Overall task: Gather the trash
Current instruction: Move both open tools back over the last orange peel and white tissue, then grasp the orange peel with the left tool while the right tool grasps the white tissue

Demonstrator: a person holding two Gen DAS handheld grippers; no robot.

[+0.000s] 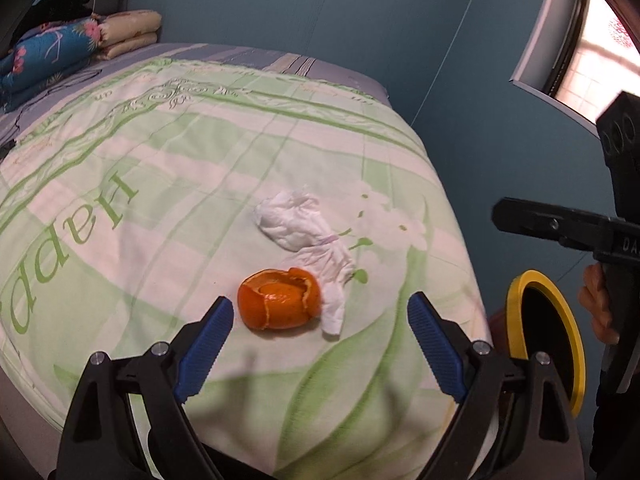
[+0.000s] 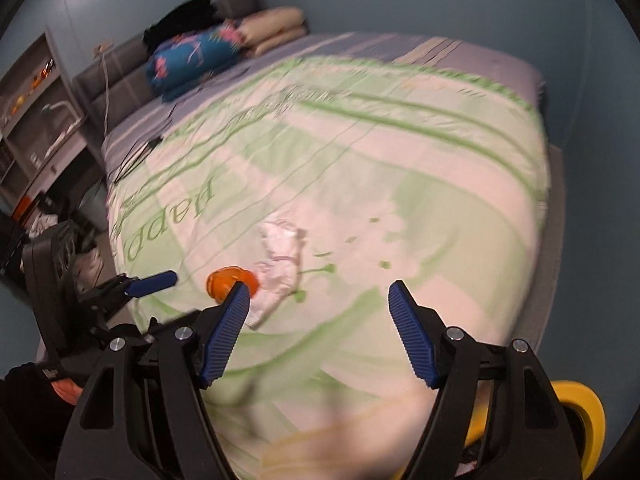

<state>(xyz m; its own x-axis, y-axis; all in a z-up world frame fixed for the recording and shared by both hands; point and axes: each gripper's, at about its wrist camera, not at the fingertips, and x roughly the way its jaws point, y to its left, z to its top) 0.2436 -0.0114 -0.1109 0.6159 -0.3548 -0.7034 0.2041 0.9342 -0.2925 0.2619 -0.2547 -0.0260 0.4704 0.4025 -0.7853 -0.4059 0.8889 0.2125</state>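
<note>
**2 open grippers over the bed, trash lying on the quilt**

The left gripper (image 1: 320,340) hangs over the near part of a bed, its 2 blue-padded fingers (image 1: 206,350) spread wide with nothing between them. Just ahead of the tips, an orange peel (image 1: 279,299) sits on the green-and-white quilt (image 1: 160,160), curled open side up like a cup. A crumpled white tissue (image 1: 304,236) lies against the peel's right side and stretches away from it toward the far end of the bed; the 2 pieces touch. Neither is touched by a gripper.

The right gripper (image 2: 318,328) is also parted and empty, though its view is blurred. From its camera the peel (image 2: 224,278) shows partly behind the left finger's tip, and the tissue (image 2: 280,264) lies just to its right.

Seen from the left wrist, the right gripper (image 1: 520,220) reaches in from the right edge, held by a hand (image 1: 598,300). Below it, beside the bed's near right corner, stands a bin with a yellow rim (image 1: 516,304) and a dark inside.

Folded bedding, including a blue floral quilt (image 1: 48,56), is stacked at the far left of the bed against a teal wall (image 1: 320,12).
</note>
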